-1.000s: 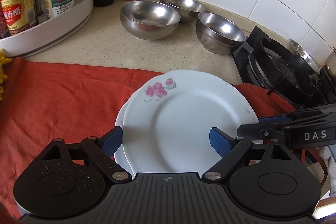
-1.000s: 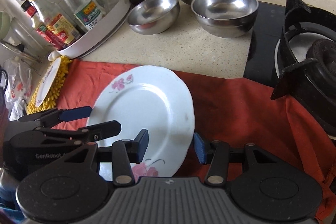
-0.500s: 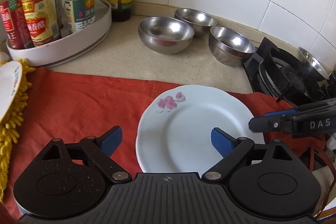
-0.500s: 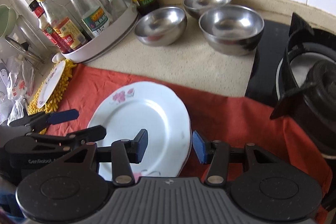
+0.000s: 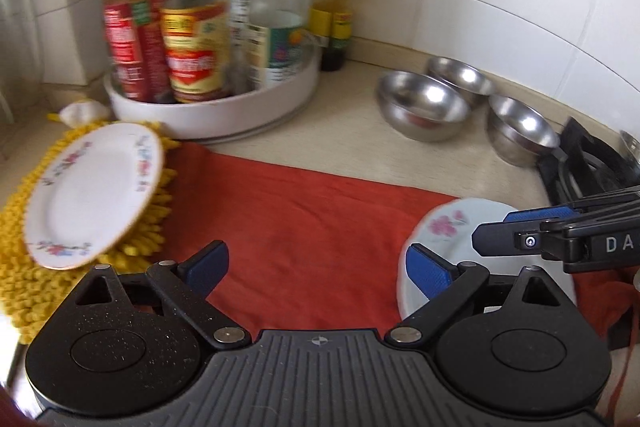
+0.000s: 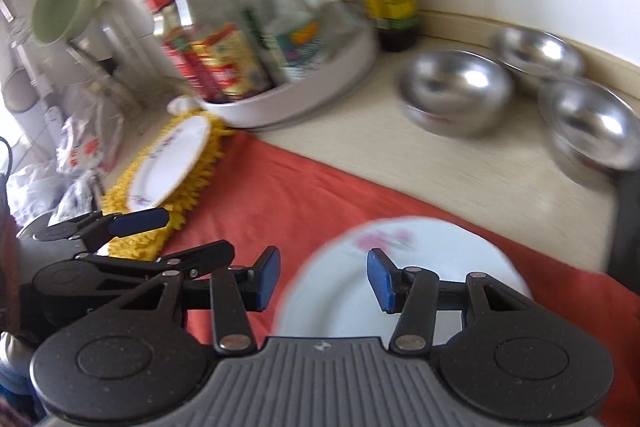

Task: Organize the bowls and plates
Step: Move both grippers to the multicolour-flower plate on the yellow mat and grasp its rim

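A stack of white plates with a pink flower (image 5: pixel 452 227) (image 6: pixel 404 275) lies on the red cloth (image 5: pixel 304 223). A smaller floral-rimmed plate (image 5: pixel 92 187) (image 6: pixel 168 163) rests on a yellow mat (image 5: pixel 24 279) at the left. Three steel bowls (image 5: pixel 424 111) (image 6: pixel 456 95) stand on the counter behind. My left gripper (image 5: pixel 316 267) is open and empty over the cloth between the two plates. My right gripper (image 6: pixel 322 279) is open and empty at the plate stack's left edge; it also shows in the left wrist view (image 5: pixel 520 231).
A white turntable rack (image 5: pixel 216 107) with sauce bottles (image 5: pixel 192 43) stands at the back left. A gas stove (image 5: pixel 576 163) sits at the right. Plastic bags (image 6: pixel 72 155) and a green cup (image 6: pixel 60 7) are at the far left.
Both grippers swung left away from the plate stack; the small plate on the yellow mat has come into fuller view. The right gripper's jaws opened wider.
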{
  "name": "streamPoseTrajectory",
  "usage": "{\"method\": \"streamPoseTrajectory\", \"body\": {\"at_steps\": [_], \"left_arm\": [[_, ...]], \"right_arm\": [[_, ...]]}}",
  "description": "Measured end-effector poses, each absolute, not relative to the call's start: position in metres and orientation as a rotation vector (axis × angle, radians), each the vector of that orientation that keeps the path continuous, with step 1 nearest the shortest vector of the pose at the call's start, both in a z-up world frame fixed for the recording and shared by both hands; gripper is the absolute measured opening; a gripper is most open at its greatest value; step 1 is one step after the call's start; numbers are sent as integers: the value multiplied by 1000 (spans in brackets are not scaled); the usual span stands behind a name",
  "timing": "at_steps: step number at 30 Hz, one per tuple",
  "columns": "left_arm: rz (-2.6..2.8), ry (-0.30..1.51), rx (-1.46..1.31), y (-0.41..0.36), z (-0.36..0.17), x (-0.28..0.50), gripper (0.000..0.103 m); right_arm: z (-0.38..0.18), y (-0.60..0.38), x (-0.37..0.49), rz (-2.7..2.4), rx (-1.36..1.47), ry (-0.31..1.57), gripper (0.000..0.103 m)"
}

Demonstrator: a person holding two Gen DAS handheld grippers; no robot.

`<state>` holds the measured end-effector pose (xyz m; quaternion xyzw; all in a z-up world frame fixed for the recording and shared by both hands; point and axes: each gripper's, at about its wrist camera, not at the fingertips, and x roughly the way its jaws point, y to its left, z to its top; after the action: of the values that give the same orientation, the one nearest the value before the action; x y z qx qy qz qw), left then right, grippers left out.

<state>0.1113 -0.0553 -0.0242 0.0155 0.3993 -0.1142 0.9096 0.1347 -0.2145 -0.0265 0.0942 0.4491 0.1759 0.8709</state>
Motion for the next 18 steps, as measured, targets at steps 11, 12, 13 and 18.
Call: {"method": "streamPoseTrajectory", "body": {"at_steps": [11,12,13,18], "left_arm": [[-19,801,-34,52,-16,133,99],[-4,799,-41,60,-16,135,100],[12,798,-48,69,-16,137,100],[65,808,-73,107,-22,154,100]], "right_arm": [[-29,-110,188,496,144,938,47],[-31,-103,194,500,150,944,47],[-33,-93,202,502,157,951,47],[-47,-57,228,492,149,974,47]]}}
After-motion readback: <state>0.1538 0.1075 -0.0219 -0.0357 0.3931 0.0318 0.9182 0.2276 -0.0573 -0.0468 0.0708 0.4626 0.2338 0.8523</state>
